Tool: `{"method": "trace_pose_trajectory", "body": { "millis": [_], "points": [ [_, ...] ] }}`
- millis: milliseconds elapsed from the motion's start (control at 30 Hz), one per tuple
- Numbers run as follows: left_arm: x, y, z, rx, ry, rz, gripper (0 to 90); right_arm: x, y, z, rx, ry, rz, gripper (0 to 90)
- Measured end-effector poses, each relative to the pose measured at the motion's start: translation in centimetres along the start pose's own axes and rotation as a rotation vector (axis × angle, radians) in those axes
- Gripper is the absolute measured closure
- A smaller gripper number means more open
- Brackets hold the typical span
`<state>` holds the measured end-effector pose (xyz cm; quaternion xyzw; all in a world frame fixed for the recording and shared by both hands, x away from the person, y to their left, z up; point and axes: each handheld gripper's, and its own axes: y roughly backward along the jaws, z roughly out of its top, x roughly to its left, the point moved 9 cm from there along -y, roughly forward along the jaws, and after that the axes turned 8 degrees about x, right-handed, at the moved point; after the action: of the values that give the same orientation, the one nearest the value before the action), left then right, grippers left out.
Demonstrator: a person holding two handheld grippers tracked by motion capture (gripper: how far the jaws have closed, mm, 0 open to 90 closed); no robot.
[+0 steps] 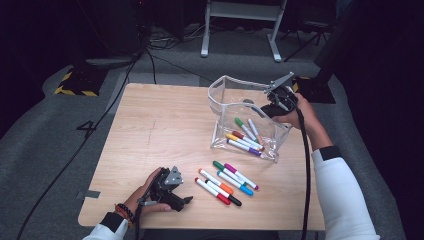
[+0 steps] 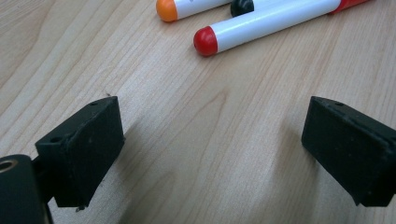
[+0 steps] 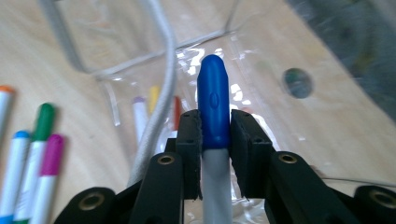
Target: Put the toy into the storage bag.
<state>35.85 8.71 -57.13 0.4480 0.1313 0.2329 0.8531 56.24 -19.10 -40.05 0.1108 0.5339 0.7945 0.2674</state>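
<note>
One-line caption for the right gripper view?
Right gripper clamps a blue-capped marker above the clear pouch.
</note>
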Motion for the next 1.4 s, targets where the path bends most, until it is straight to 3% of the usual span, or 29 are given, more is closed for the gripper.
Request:
{"method": "trace_pose_trajectory", "body": {
  "millis": [33,100,233,267,467,533,567,600,700,800,833,867,967,1067,1100,1200,1400],
  "points": [
    [0.0,0.0,0.0,-0.001,0.000,0.000,6.0,0.7,-0.1,0.1,0.022,0.039,0.023,74.0],
    [0.0,0.0,0.0,0.000,0.000,0.000,6.0,0.8,-0.2,0.1,0.030,0.046,0.012,69.8],
    [0.0,0.0,0.0,0.000,0.000,0.000,6.0,0.2,-0.1,0.1,0.025,0.023,-0.029,62.6],
    [0.0,0.0,0.0,0.000,-0.001,0.000,6.0,-0.1,0.1,0.1,0.005,0.009,-0.045,56.4],
    [0.0,0.0,0.0,0.000,-0.001,-0.001,6.0,-0.7,1.4,0.1,-0.048,-0.018,-0.085,48.7],
    [0.0,0.0,0.0,0.000,-0.001,-0.001,6.0,-0.7,3.0,0.1,-0.115,-0.039,-0.105,44.9],
    [0.0,0.0,0.0,0.000,-0.001,-0.001,6.0,-0.7,3.0,0.1,-0.115,-0.039,-0.105,44.9],
    [0.0,0.0,0.0,0.000,-0.001,-0.001,6.0,-0.3,4.2,0.2,-0.166,-0.048,-0.103,41.9],
    [0.0,0.0,0.0,0.000,-0.001,-0.001,6.0,0.3,5.5,-0.1,-0.219,-0.044,-0.104,40.7],
    [0.0,0.0,0.0,0.000,-0.001,-0.001,6.0,1.5,6.9,-0.6,-0.292,-0.042,-0.084,40.3],
    [0.0,0.0,0.0,0.000,-0.001,-0.001,6.0,1.5,6.9,-0.6,-0.292,-0.042,-0.084,40.3],
    [0.0,0.0,0.0,0.000,-0.001,-0.001,6.0,2.4,7.3,-1.1,-0.315,-0.030,-0.083,40.0],
    [0.0,0.0,0.0,0.000,-0.001,-0.001,6.0,3.5,7.5,-1.7,-0.331,-0.020,-0.066,39.5],
    [0.0,0.0,0.0,0.000,-0.001,-0.001,6.0,5.7,7.2,-2.8,-0.360,0.009,-0.036,38.9],
    [0.0,0.0,0.0,0.000,-0.001,-0.001,6.0,5.7,7.2,-2.8,-0.360,0.009,-0.036,38.9],
    [0.0,0.0,0.0,0.000,-0.001,-0.001,6.0,8.0,6.1,-3.9,-0.376,0.048,-0.016,38.2],
    [0.0,0.0,0.0,0.000,-0.001,-0.001,6.0,10.7,3.3,-5.8,-0.387,0.058,0.026,39.5]
  ]
}}
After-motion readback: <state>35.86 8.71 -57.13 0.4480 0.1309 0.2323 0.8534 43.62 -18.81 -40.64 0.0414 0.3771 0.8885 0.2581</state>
